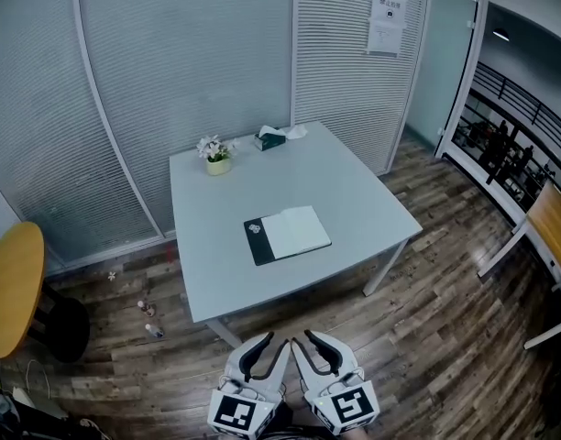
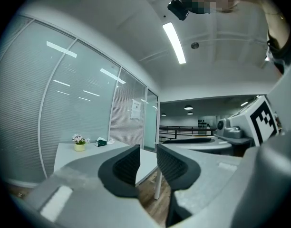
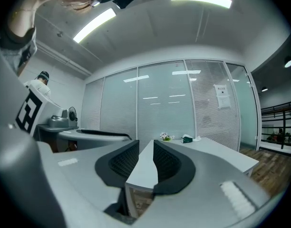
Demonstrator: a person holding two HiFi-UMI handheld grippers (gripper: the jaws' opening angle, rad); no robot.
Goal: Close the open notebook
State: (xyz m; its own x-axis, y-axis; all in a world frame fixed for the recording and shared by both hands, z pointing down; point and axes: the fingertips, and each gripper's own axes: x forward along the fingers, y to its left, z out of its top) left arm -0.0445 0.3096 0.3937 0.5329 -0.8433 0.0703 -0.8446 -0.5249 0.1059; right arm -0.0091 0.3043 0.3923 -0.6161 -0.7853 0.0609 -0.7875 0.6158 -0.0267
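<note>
The open notebook [image 1: 290,234] lies flat in the middle of the grey-white table [image 1: 354,191], white pages up, with a black cover at its left side. Both grippers hover side by side in front of the table's near edge, well short of the notebook. My left gripper [image 1: 279,341] is open, and its jaws [image 2: 148,148] have nothing between them. My right gripper [image 1: 303,337] is open too, and through its gap [image 3: 145,144] only the table's corner shows. The notebook is not visible in either gripper view.
A small pot of flowers [image 1: 216,159] and a green tissue box [image 1: 271,138] stand at the table's far edge. Glass partition walls rise behind. A round yellow table [image 1: 10,287] is at the left, a wooden desk [image 1: 551,223] at the right, and small litter [image 1: 150,314] lies on the floor.
</note>
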